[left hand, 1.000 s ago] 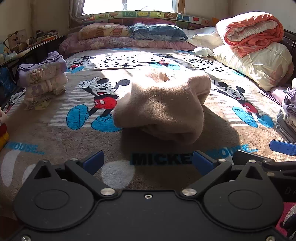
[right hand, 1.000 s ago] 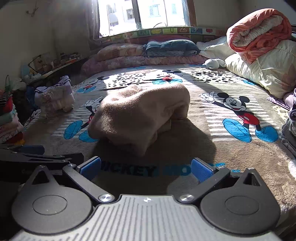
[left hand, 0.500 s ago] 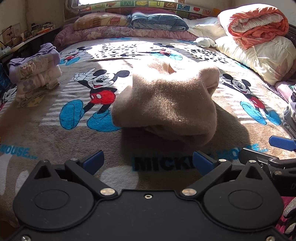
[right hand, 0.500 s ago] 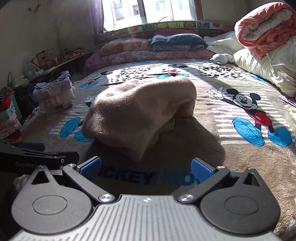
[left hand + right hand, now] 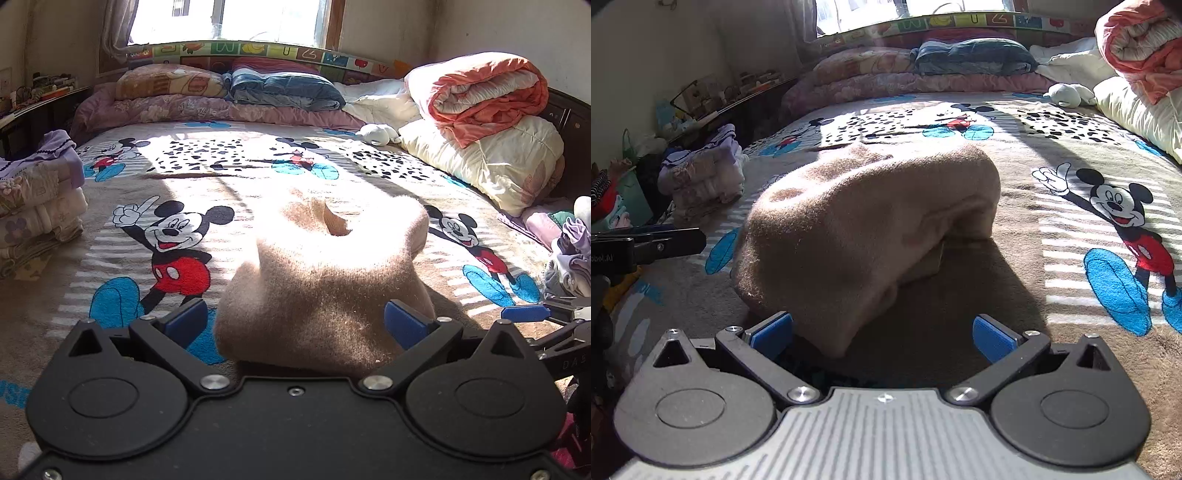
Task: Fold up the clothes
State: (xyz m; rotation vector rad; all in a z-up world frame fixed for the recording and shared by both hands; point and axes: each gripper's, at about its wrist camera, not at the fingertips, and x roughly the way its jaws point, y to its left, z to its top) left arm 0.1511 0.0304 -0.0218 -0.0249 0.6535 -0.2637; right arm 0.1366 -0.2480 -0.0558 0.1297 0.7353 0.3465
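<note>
Sweater (image 5: 325, 295) sits bundled mid-bed, near the front edge; folded pile (image 5: 37, 206) at left edge. I've got both grippers (image 5: 295, 325) (image 5: 882, 332) wide, empty.

Two low wrist views face the window across the bed (image 5: 258, 162), sharing the nearby tan garment (image 5: 325, 288) (image 5: 857, 236).

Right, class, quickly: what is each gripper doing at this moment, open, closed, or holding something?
Left gripper: open, holding nothing; its fingers sit either side of the beige garment.
Right gripper: open, holding nothing, close to the same garment.
</note>
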